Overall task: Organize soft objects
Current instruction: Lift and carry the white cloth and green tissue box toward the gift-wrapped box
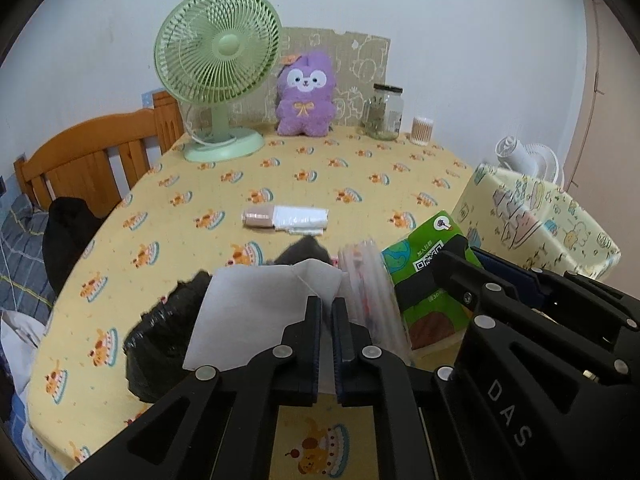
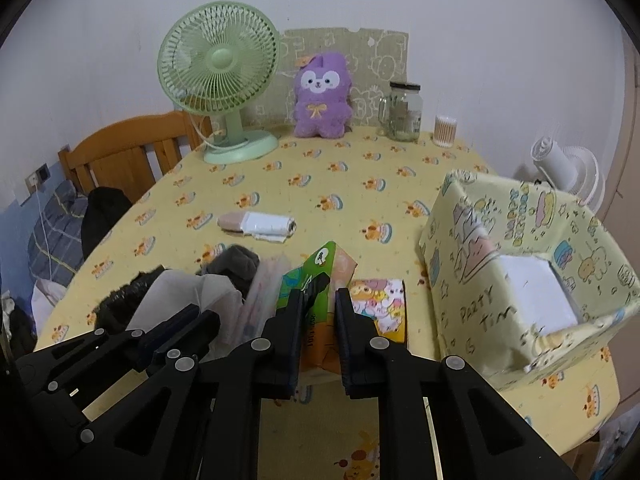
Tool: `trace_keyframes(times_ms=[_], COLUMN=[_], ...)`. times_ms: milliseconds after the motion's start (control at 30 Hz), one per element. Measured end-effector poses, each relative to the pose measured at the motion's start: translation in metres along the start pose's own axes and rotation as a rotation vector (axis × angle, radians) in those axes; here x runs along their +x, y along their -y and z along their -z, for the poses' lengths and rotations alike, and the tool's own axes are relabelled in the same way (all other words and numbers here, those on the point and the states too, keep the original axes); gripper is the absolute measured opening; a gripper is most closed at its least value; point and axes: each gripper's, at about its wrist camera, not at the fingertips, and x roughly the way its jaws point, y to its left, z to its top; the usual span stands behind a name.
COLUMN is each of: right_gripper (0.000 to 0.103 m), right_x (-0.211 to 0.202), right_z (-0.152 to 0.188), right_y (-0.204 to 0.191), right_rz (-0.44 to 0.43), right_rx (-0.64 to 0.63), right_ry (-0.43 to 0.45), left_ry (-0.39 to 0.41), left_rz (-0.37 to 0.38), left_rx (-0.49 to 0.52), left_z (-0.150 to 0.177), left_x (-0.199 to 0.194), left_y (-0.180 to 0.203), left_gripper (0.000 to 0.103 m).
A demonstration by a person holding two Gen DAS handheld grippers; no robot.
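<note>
The round table point(image 2: 360, 200) under its yellow cloth printed with little cake-and-dog motifs fills most of both views. At the right of the right wrist view stands a box point(image 2: 520, 240) wrapped in pale yellow cartoon paper, a white block point(image 2: 532, 296) sitting inside it. In the upper left of the frame a green desk fan point(image 2: 219, 68) stands on the far edge of the table, and just right of it a purple plush toy point(image 2: 322, 96) leans against a patterned board, with a glass jar point(image 2: 404, 112) and a small tub of cotton swabs point(image 2: 445, 130) further right. Near the middle of the table lies a roll of white bags point(image 2: 260, 224). In the lower centre, the soft things are bunched together: a black plastic bag point(image 1: 160, 340) at the left, a white sheet-like packet point(image 1: 260, 312) over it, a dark grey cloth point(image 2: 236, 264) behind, a clear sleeve point(image 1: 368, 292), then a green tissue pack point(image 2: 320, 276) and a cartoon-printed tissue pack point(image 2: 380, 308) beside it. The left gripper point(image 1: 326, 340) has its jaws pinched nearly together on the near edge of the white sheet-like packet. The right gripper point(image 2: 318, 332) has its jaws closed against the sides of the green tissue pack, which tilts up between them.
</note>
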Motion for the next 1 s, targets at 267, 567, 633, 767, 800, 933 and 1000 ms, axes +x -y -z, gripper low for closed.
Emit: trace_keyframes(times_ms=[267,567,633,767,800,933,1000], right_gripper=[0.019,0.019,0.019,0.019,0.019,0.019,0.019], right_x=[-0.018,-0.034,-0.037,-0.041,-0.043,-0.046,-0.047], right_z=[-0.016,-0.033,-0.037,-0.042,-0.043,-0.046,-0.047], right_y=[0.002,0.002,0.002,0.004,0.005,0.008,0.011], right_rz=[-0.001,-0.008,-0.009,-0.009,-0.008,-0.006,-0.006], right_rx=[0.000,-0.004,-0.004,-0.002,0.000,0.002,0.004], right_ry=[0.041,0.075,0.082,0.095,0.097,0.104,0.107], left_ry=[0.054,0.091,0.100,0.114,0.117,0.127,0.131], left_rz=[-0.013,-0.019,-0.018,-0.018,-0.017,-0.013,-0.012], left_rx=[0.011,0.012,0.014,0.019,0.022,0.027,0.031], left_z=[-0.017,-0.031,-0.034,-0.039,-0.040,-0.043,-0.044], left_x=[-0.015,-0.031,-0.033,-0.036,-0.037,-0.039,-0.039], left_y=[0.005,0.007,0.008,0.009,0.010,0.015,0.018], left_gripper=[0.002,0.002,0.002,0.002,0.002,0.002,0.002])
